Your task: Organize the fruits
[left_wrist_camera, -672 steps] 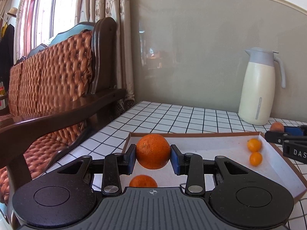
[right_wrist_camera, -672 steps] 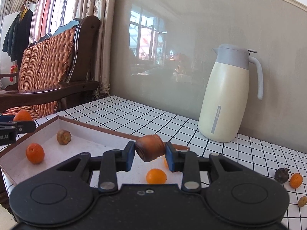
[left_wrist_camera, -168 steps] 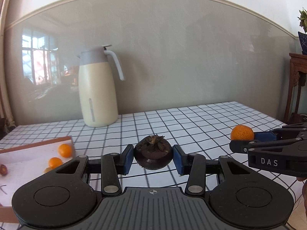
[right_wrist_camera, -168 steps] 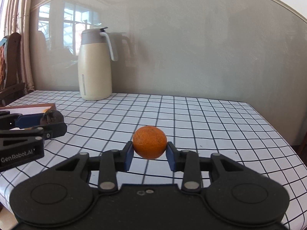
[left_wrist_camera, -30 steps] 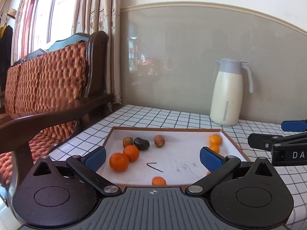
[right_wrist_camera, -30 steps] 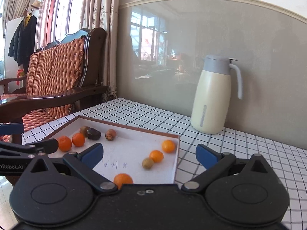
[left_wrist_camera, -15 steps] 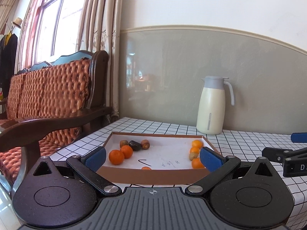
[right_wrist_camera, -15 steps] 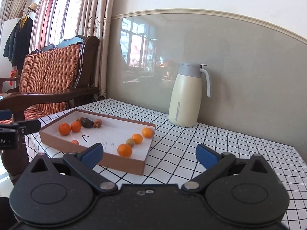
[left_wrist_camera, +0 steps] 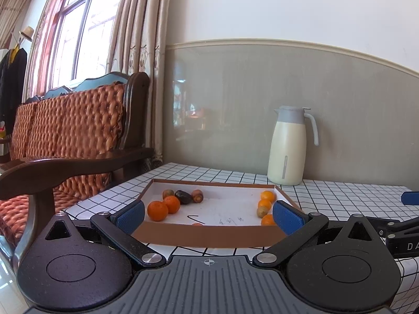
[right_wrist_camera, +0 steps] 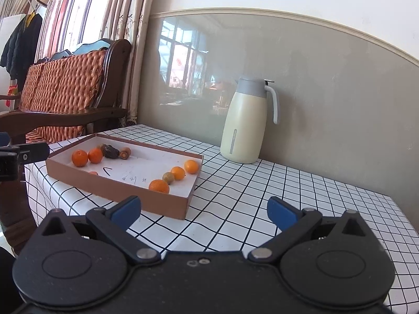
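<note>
A shallow brown box (left_wrist_camera: 209,235) with a white floor lies on the checked table and holds all the fruit I see. At its left end sit two oranges (left_wrist_camera: 157,210), a dark mangosteen (left_wrist_camera: 183,197) and two small brown fruits (left_wrist_camera: 197,195). At its right end are several small oranges (left_wrist_camera: 267,196). My left gripper (left_wrist_camera: 209,217) is open and empty, short of the box's near wall. My right gripper (right_wrist_camera: 203,212) is also open and empty, off the box's (right_wrist_camera: 117,185) near right corner. The oranges (right_wrist_camera: 79,158) and mangosteen (right_wrist_camera: 111,151) lie at the far left in the right wrist view.
A cream jug (left_wrist_camera: 288,147) with a grey lid stands by the wall behind the box, also seen as the jug (right_wrist_camera: 246,123) in the right wrist view. A wooden sofa with orange cushions (left_wrist_camera: 78,130) flanks the table's left edge. Bare checked tablecloth (right_wrist_camera: 288,196) stretches to the right.
Both grippers have drawn back and risen away from the box, which now looks smaller and farther. Both stay open and empty. The fruit has not moved.
</note>
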The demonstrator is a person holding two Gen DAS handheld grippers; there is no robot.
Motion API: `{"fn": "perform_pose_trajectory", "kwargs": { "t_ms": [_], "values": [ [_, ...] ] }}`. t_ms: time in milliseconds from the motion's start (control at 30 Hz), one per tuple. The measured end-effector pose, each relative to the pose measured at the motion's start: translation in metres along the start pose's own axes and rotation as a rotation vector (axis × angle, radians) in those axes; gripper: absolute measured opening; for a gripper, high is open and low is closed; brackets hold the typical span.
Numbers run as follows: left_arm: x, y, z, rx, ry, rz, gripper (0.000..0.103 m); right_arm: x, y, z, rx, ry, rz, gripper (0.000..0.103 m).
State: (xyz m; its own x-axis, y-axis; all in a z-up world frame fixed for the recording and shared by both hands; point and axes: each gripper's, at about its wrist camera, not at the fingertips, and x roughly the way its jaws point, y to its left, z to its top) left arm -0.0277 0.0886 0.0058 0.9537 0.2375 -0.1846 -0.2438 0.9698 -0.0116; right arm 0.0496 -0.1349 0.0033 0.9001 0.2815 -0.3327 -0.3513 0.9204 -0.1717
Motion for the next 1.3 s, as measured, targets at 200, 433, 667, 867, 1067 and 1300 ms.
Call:
{"fn": "perform_pose_trajectory", "kwargs": {
  "t_ms": [200,433,667,867,1067,1300],
  "values": [
    [-0.0005,0.0003,-0.0010,-0.004,0.000,-0.002,0.103,0.0016,-0.0044,-0.0001,0.029,0.012,0.006,0.097],
    [-0.0002,-0.0001,-0.0013,-0.002,0.000,-0.002,0.103,0.0031,-0.0071,-0.0003,0.045,0.019,0.006,0.097],
    [0.0000,-0.0019,-0.0011,0.007,0.002,-0.003,0.103,0.0032,-0.0063,0.0002,0.041,0.018,0.005,0.097],
    [-0.0002,-0.0024,-0.0013,0.013,0.002,-0.005,0.103,0.0035,-0.0073,0.0001,0.047,0.018,0.006,0.097],
    [0.0002,-0.0035,-0.0012,0.020,0.002,-0.006,0.103,0.0041,-0.0075,0.0002,0.046,0.020,0.005,0.097],
    [0.0002,-0.0035,-0.0011,0.023,0.003,-0.008,0.103,0.0049,-0.0079,-0.0009,0.046,0.022,0.007,0.097]
  ]
}}
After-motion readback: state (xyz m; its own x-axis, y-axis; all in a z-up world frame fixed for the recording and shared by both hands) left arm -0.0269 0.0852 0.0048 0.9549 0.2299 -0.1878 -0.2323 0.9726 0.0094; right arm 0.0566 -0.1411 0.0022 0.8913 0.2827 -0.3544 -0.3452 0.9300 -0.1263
